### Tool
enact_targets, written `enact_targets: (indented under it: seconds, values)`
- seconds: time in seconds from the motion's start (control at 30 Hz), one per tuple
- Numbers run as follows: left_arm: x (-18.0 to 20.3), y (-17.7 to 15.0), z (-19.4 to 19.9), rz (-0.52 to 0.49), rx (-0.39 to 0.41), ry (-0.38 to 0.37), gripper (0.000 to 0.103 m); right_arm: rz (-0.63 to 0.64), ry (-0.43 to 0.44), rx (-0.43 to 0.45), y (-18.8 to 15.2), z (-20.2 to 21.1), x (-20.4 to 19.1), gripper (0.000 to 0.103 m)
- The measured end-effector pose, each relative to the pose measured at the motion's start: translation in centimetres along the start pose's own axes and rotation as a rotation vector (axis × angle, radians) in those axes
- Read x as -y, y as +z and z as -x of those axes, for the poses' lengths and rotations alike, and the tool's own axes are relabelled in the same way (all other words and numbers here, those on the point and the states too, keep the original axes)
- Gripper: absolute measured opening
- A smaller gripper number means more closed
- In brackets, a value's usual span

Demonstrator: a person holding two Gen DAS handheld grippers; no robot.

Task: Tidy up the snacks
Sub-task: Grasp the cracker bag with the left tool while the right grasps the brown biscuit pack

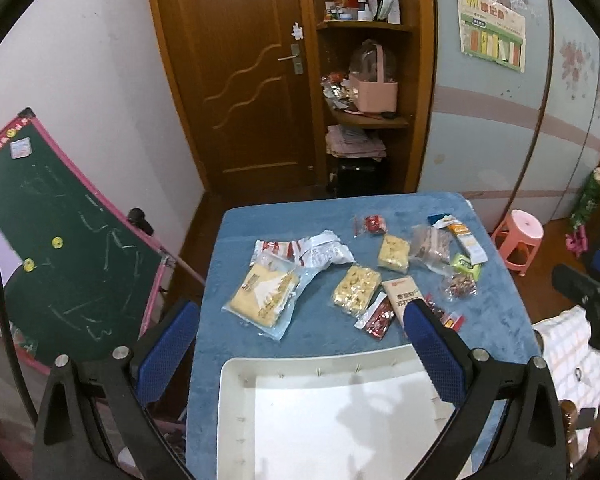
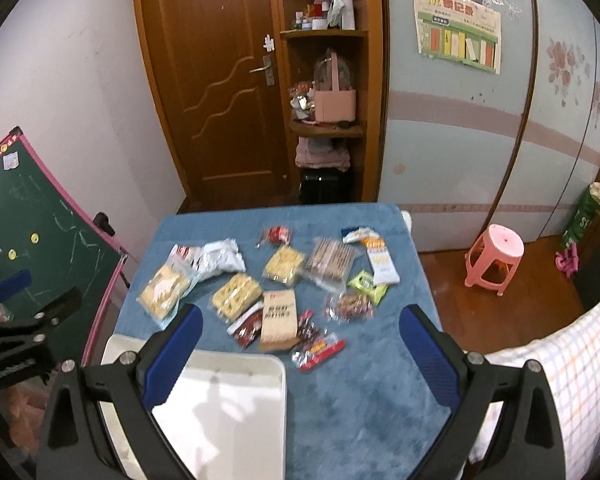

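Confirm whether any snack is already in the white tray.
No: the white tray shows only its bare bottom, while the snack packets all lie on the blue tablecloth.

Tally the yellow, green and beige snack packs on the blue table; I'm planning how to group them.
Yellow packs: 3
Green packs: 1
Beige packs: 1
Total: 5

A home bedroom.
Beyond the tongs: wooden door [image 1: 240,68], cluttered corner shelf [image 1: 364,120], floral wardrobe [image 2: 480,128], pink stool [image 2: 496,260].
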State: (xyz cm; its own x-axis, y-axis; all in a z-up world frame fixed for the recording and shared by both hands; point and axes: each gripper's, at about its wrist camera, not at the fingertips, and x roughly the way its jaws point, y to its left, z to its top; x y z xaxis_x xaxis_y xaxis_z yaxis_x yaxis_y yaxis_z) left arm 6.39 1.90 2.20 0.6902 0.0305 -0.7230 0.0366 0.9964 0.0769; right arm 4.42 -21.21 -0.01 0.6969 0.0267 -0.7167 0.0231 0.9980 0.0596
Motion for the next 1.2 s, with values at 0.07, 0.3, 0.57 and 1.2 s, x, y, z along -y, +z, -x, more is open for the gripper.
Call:
enact_targets:
  seconds: [0.07, 0.3, 0.57, 1.2]
  values:
    - [-0.8, 1.2, -0.6, 0.006, -0.006, -0.006, 0.098, 0.001, 0.005, 0.001, 1.0, -0.5, 0.5, 0.1]
    - [-3.7, 4.4, -6.3, 0.06, -0.083, -0.056, 0.098, 0.062, -0.03, -0.04, 4.2, -4.9, 1.0, 0.1]
    - [-2.5, 4.2, -15.4, 0.042, -0.195, -0.167, 0.098, 0.072, 0.011, -0.254, 2.4, -14.2, 0.8, 0.099]
    - [6.7, -1.7, -33.0, -0.215, -0.557, -0.236, 0.096, 0.081, 0.079, -0.647, -5.8, -29.6, -1.5, 0.087]
